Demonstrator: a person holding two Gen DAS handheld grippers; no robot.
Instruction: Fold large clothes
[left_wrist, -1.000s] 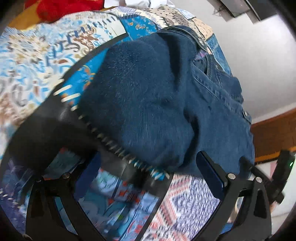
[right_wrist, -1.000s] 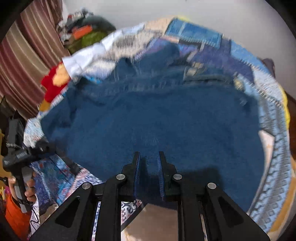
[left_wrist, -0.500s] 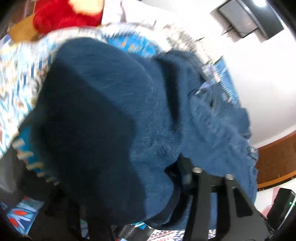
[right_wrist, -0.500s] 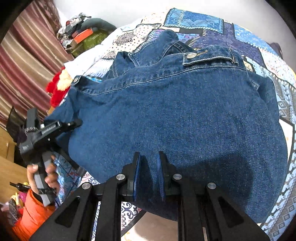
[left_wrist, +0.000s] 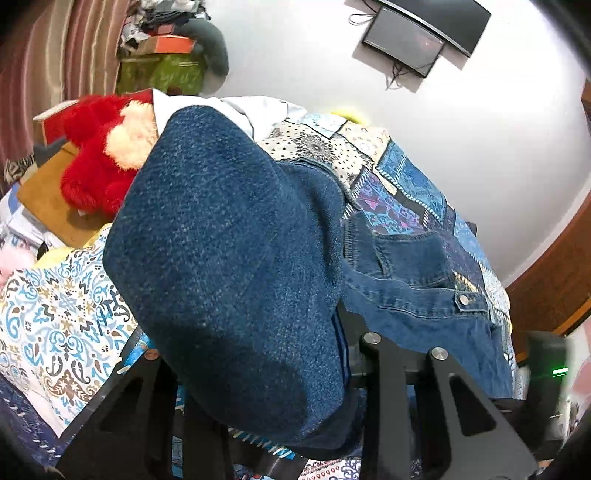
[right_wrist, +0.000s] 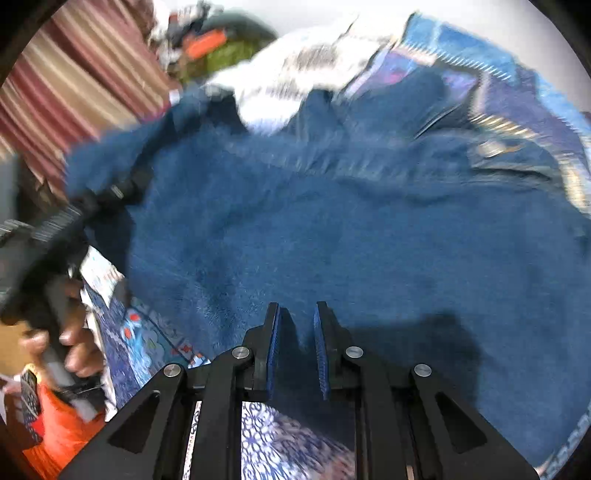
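Since a second ago the left gripper (left_wrist: 295, 369) has lifted the dark blue denim jacket (left_wrist: 229, 258), jaws closing on its hem; the right gripper (right_wrist: 295, 339) stays clamped on the hem, spreading it for folding.

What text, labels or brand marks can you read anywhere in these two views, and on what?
None can be read.
Denim jacket: its metal button may be embossed, but it is too small to tell.
Orange box on the pile by the wall: no print can be made out.
Wall screen: dark, nothing shown.
Right wrist view: motion-blurred, nothing legible.
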